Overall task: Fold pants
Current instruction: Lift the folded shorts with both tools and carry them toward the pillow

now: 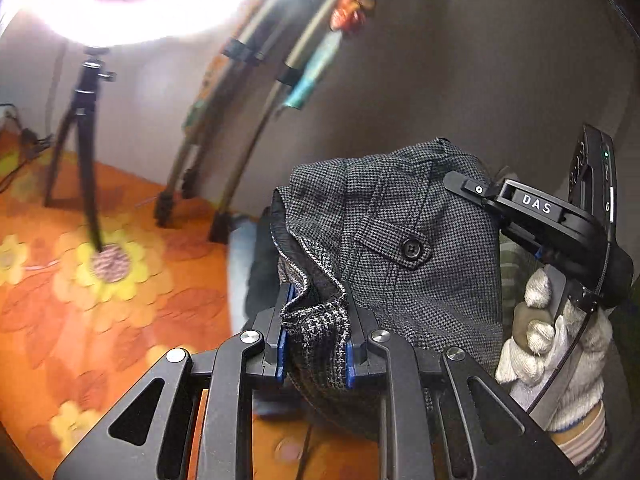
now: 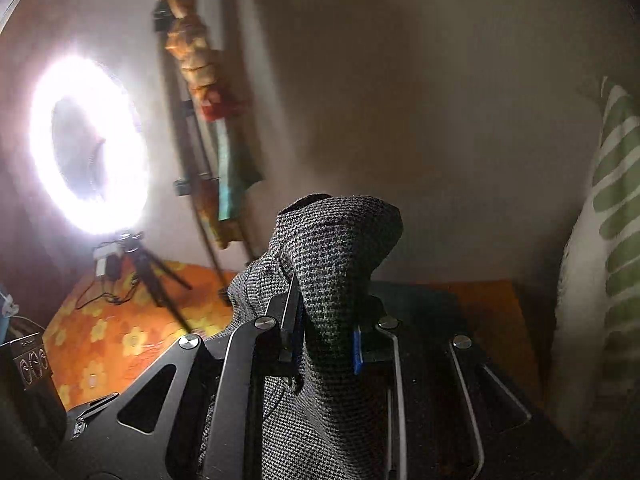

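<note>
Orange floral bedspread (image 1: 80, 280) below; left gripper (image 1: 316, 344) and right gripper (image 2: 326, 332) each pinch the houndstooth pants (image 1: 420, 248), lifted, no finished fold visible yet

Grey houndstooth pants (image 1: 400, 232), bunched and lifted off the surface, show a buttoned flap pocket (image 1: 394, 242).

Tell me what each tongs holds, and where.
Both grip the pants: left tongs on a bunched edge near the waistband, right tongs on a fold of fabric.
</note>
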### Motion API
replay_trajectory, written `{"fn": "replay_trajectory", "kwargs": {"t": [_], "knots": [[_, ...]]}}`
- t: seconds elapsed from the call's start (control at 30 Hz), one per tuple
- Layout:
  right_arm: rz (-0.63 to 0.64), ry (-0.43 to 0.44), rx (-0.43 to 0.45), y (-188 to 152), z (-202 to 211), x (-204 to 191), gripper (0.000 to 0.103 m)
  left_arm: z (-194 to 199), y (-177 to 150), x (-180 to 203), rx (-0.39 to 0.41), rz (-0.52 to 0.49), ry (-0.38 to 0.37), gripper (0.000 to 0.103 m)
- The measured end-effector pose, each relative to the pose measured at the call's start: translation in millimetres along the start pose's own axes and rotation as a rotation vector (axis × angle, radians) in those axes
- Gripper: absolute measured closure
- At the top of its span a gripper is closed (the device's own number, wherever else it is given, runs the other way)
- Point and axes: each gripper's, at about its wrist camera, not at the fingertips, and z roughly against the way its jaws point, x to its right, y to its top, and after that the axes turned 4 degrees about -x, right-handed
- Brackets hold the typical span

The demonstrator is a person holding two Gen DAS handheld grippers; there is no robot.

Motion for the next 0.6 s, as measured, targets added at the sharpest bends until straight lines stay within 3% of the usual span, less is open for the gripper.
{"fn": "replay_trajectory", "kwargs": {"t": [0.4, 0.57, 0.6], "knots": [[0.044, -0.040, -0.102, -15.3, -108.4, 60.2, 0.082, -75.0, -24.7, 6.1, -0.063, -0.069, 0.088, 0.084], [-0.049, -0.156, -0.137, -19.4, -126.4, 85.3, 0.054, -71.3, -33.1, 11.2, -0.072, -0.105, 0.108, 0.081], [-0.067, -0.178, -0.126, -19.1, -123.7, 88.5, 0.053, -69.3, -33.3, 12.8, -0.075, -0.105, 0.112, 0.080]]}}
